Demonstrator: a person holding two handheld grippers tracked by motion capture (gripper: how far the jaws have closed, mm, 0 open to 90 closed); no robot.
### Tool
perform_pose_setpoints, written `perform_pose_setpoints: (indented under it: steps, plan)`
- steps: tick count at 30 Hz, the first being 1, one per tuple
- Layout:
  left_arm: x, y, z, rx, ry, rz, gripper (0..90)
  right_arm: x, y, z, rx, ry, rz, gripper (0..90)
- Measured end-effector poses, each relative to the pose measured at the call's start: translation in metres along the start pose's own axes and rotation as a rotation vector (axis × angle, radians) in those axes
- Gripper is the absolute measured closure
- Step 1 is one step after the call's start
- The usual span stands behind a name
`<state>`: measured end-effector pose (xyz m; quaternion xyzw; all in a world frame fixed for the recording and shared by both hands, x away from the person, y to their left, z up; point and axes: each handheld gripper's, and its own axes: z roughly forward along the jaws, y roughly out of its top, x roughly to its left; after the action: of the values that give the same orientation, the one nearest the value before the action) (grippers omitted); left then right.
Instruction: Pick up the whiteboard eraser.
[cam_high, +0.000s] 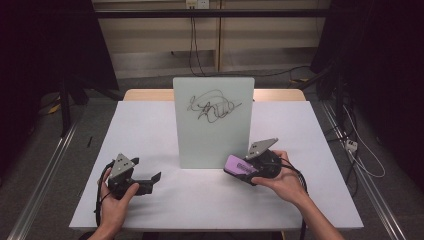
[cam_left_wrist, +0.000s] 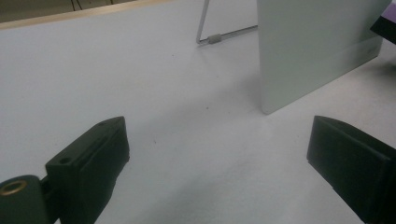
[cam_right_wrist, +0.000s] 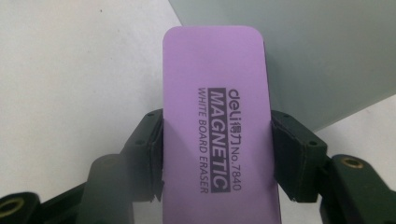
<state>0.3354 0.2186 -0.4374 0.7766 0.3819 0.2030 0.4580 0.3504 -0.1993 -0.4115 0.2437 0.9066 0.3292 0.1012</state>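
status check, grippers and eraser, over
Left gripper open, idle on table. Right gripper shut on purple magnetic whiteboard eraser. Scribbled upright whiteboard ahead, path unobstructed.

A white table (cam_high: 150, 205) stretches out under the fingers (cam_left_wrist: 93, 158) of the left gripper (cam_left_wrist: 217, 140) and runs bare in the wide gap between them. Well beyond those fingers, its far edge shows as a strip of pale wood (cam_high: 145, 94). Farther off again, black cables (cam_high: 192, 45) hang down the wall from a socket (cam_high: 196, 4). Out to the side of the right gripper (cam_right_wrist: 217, 135), away from its fingers (cam_right_wrist: 292, 154) and off the table, a white plug (cam_high: 351, 145) and its cord lie on the grey floor beside a metal rail (cam_high: 382, 205).
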Motion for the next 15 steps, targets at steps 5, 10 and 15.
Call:
perform_pose_setpoints:
  steps: [5,10,15]
  plan:
    - [0.0016,-0.0013,0.0000,0.001,-0.001,-0.013,5.6,0.0019,0.0034,-0.0049,-0.050,-0.016,0.001,41.5]
    - [0.0014,-0.0017,-0.0001,0.005,-0.005,-0.008,5.6,0.0028,0.0047,-0.0071,-0.097,-0.034,0.000,41.5]
    - [0.0008,-0.0011,-0.0009,-0.004,0.001,-0.014,5.6,0.0038,0.0049,-0.0104,-0.143,-0.062,0.009,41.6]
